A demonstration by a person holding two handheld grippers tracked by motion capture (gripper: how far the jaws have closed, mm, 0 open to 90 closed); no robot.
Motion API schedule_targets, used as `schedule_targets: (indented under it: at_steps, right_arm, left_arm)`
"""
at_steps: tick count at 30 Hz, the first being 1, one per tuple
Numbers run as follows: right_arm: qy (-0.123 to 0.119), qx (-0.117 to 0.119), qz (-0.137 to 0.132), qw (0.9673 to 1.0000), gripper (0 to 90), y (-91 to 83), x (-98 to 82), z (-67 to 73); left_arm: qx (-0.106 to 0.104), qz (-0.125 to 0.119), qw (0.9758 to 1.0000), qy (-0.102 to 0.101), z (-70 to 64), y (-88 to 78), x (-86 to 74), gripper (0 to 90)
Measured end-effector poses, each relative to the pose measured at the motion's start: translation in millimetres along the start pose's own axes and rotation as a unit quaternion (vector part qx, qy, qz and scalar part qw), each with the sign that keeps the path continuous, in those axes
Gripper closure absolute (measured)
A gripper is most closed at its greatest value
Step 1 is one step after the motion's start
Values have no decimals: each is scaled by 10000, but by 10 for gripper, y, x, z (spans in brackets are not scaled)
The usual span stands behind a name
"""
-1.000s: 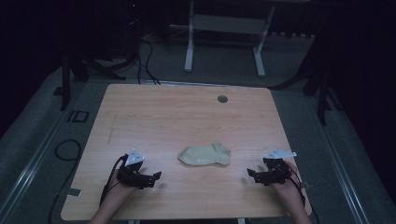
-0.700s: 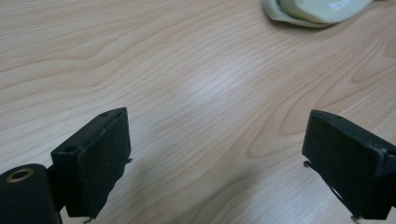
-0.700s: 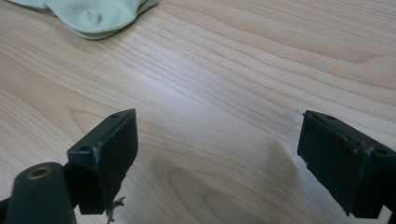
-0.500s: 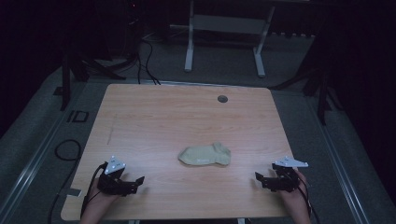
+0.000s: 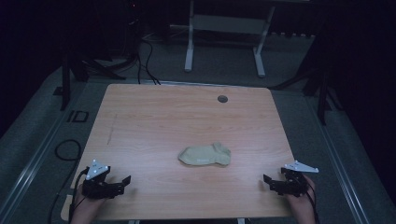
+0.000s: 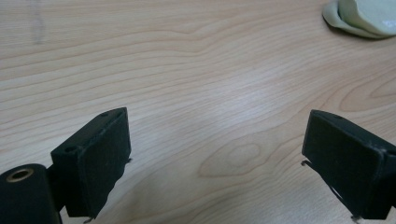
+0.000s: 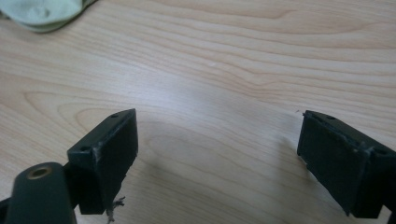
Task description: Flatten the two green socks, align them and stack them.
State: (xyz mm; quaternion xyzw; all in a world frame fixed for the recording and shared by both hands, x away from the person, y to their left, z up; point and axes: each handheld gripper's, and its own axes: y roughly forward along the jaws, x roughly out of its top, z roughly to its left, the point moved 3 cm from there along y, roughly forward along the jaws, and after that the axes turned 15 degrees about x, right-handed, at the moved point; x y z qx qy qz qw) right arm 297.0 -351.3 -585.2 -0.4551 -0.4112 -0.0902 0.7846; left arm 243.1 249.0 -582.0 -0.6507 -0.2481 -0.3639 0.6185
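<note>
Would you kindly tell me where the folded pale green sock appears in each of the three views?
High view: the sock lies at the table's centre, between both grippers.
Left gripper view: top right corner.
Right gripper view: top left corner.
Shared landmark: the wooden tabletop under it.

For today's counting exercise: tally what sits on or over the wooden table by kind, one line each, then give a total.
Pale green sock: 1
Black grippers, fingers apart: 2 (left gripper, right gripper)
Round dark grommet in the table: 1
Total: 4
</note>
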Motion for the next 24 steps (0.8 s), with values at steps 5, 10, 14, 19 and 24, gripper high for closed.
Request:
schedule_targets:
  at_steps: [5,10,14,19,24]
  right_arm:
    - [77,-31,-128,9999,124,-59,-2,-40]
    - [219,-129,-229,9994,124,-126,-48,-115]
    - [255,-165,-301,9991,124,-139,-66,-134]
    - [207,-215,-289,9991,124,-132,-89,-139]
    - [140,-228,-293,9992,124,-126,-87,-128]
  left_arm:
    - [44,-39,9999,-123,64,-51,-39,81]
    - [145,-156,9992,-337,176,-121,-99,81]
    - [221,-215,9983,-493,232,-144,-141,81]
    - [206,-230,9980,-547,231,-142,-180,81]
    - [159,-252,9978,-593,216,-138,-191,81]
